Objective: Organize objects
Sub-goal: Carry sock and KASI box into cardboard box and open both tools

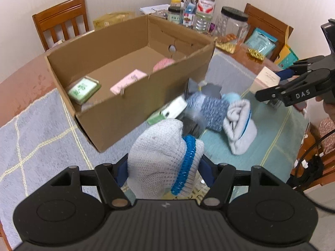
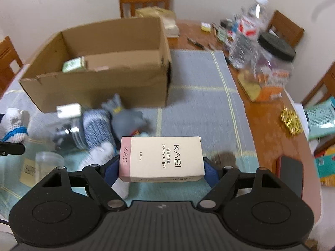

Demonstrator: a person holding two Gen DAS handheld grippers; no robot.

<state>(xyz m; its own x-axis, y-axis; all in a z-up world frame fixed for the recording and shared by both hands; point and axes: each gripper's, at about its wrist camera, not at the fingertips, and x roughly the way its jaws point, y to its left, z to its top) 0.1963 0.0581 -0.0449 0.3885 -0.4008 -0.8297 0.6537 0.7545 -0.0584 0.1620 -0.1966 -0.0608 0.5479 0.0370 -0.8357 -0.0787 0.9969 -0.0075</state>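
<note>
Our left hand-held gripper (image 1: 164,167) pinches a white sock (image 1: 161,156) above the table (image 1: 25,77) near the box (image 1: 125,96); our right hand-held gripper (image 2: 161,170) pinches a carton (image 2: 161,159).

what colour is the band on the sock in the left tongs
Bright blue, on a pale grey-white knit sock held by the left tongs. Clearest in the left wrist view.

Left wrist view: looks down along its fingers, close behind a held knitted sock (image 1: 163,159), facing the cardboard box (image 1: 125,104); right wrist view: from the opposite side, slightly farther back; both share box (image 2: 100,87) and blue tablecloth (image 2: 199,83).
</note>
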